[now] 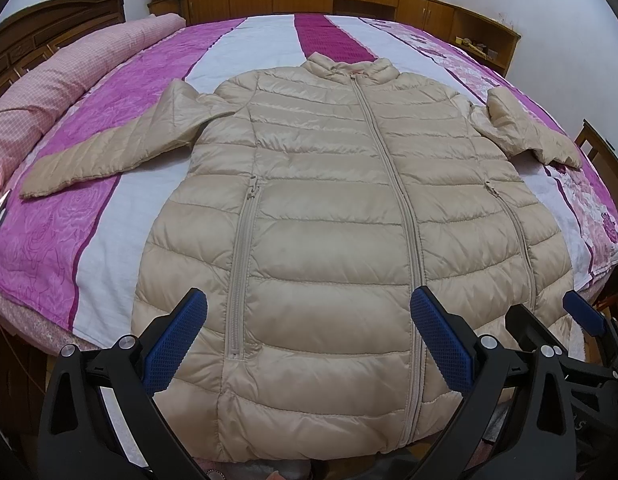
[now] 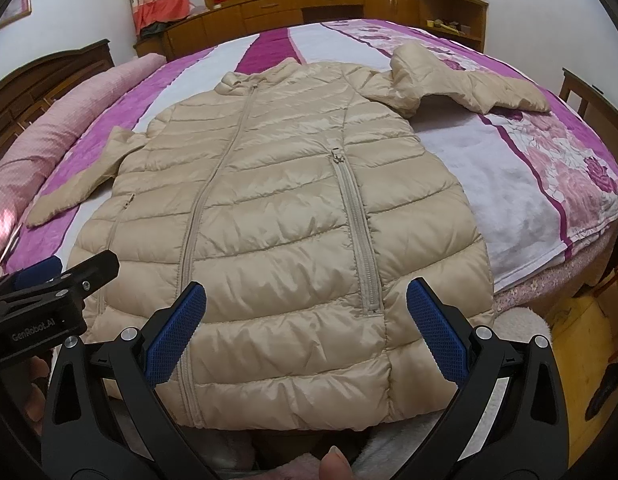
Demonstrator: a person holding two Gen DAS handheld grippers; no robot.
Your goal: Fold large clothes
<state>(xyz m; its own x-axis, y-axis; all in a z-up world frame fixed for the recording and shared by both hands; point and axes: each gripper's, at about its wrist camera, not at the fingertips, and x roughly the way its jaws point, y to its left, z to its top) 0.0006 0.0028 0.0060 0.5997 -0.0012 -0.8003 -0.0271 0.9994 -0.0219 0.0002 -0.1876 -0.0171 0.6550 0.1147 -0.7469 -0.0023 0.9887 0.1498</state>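
Left wrist view shows a beige quilted puffer jacket (image 1: pixel 329 208) spread flat, front up and zipped, over the middle of a bed with a pink, white and magenta striped quilt (image 1: pixel 109 128). Its hem lies at the lower edge of the frame, its collar toward the top. One sleeve (image 1: pixel 109 148) stretches out to the left of the frame; the other sleeve (image 1: pixel 525 128), at the right, is bent back on itself.

No fold looks begun, so this reads as the start. The left gripper (image 1: pixel 309 336) hovers above the hem with its blue-padded fingers spread wide and empty. The right gripper (image 2: pixel 307 332) does the same in its own view, released and holding nothing.

A sensible next move would be to pinch a sleeve or side edge and carry it across the chest; the slick, puffy shell may slip and needs a deep bite.

"GenRobot.AI" is printed on the black gripper body at the right wrist view's lower left.
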